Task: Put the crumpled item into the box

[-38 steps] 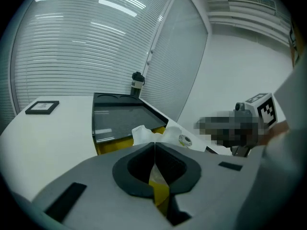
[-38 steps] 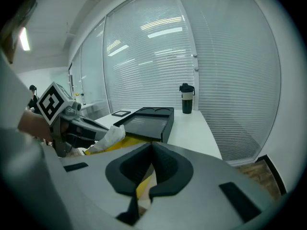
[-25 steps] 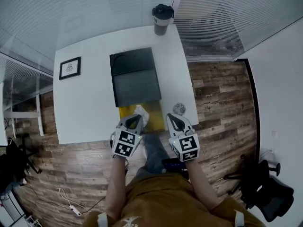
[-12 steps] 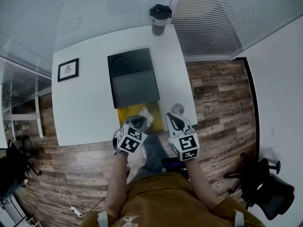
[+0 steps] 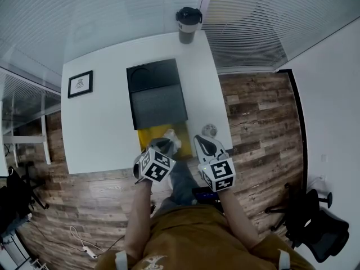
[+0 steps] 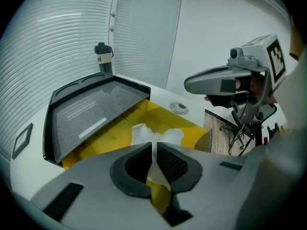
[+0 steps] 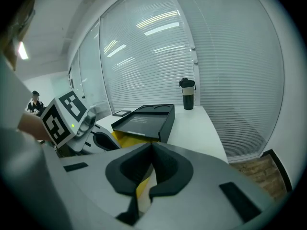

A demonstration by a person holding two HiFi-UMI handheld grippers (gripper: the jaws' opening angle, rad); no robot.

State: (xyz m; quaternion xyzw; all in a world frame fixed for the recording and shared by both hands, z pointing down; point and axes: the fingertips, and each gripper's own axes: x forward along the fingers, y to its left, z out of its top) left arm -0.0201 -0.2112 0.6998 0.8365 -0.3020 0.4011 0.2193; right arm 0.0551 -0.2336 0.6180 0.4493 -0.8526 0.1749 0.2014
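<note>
The left gripper [image 6: 153,147] is pinching the crumpled white paper [image 6: 156,134] between its closed jaws. The wad is bulging out just past the tips, and a thin fold is running down between the pads. Directly ahead of and below this gripper, the yellow box [image 6: 168,118] is lying open at its near end. The paper is hanging over that open part, and whether it is touching the box floor cannot be told. It is the only thing showing inside the box.

Just beyond the paper, the black lid [image 6: 91,111] is covering the far part of the box, its near edge tilted up. Well past the lid, a dark tumbler [image 6: 102,57] is standing upright on the white surface [image 5: 101,128].

To the right of the left gripper, a small round disc [image 6: 180,108] is lying on the surface near the box's right wall. Nearer on that side, the right gripper [image 6: 192,84] is hovering with its jaws pressed together on nothing. Far to the left, a framed picture [image 5: 80,84] is lying flat on the surface.
</note>
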